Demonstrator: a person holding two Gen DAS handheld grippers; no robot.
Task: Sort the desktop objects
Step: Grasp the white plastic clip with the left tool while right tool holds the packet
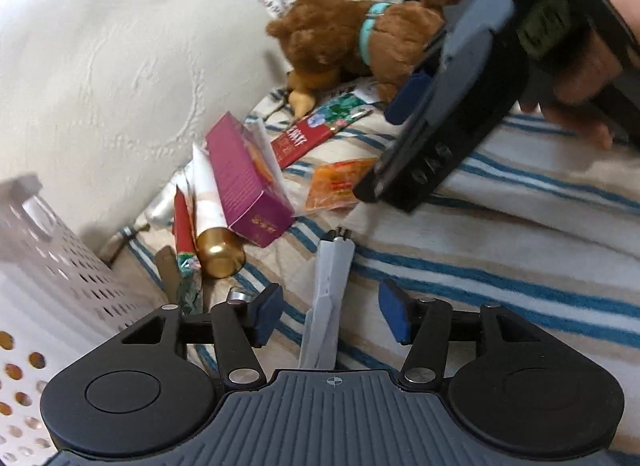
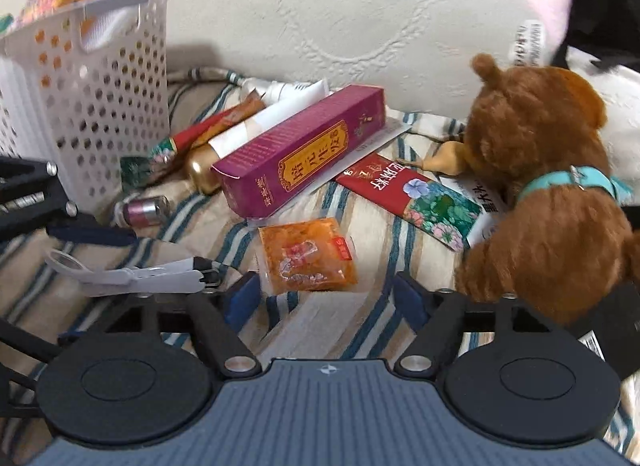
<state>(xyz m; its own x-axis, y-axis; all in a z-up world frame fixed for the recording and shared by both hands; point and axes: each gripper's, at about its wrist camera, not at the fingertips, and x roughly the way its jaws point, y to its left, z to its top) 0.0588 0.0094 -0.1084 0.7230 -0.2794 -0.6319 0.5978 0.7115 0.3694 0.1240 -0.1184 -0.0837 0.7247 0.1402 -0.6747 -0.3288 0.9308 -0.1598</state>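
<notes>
My left gripper (image 1: 332, 316) is open over white folding scissors (image 1: 328, 306) that lie between its pads on the striped cloth; the scissors also show in the right wrist view (image 2: 136, 272). My right gripper (image 2: 324, 298) is open just short of an orange sauce packet (image 2: 308, 254), which also shows in the left wrist view (image 1: 338, 183). A purple box (image 2: 304, 149), a gold-capped white tube (image 1: 212, 221), red sachets (image 2: 408, 195) and a brown plush dog (image 2: 548, 185) lie beyond.
A white perforated basket (image 2: 88, 77) holding an orange box stands at the left. A small pink battery-like cylinder (image 2: 144, 209) lies by it. A white pillow (image 2: 340, 17) backs the pile. The right gripper's body (image 1: 460, 97) hangs over the packet in the left wrist view.
</notes>
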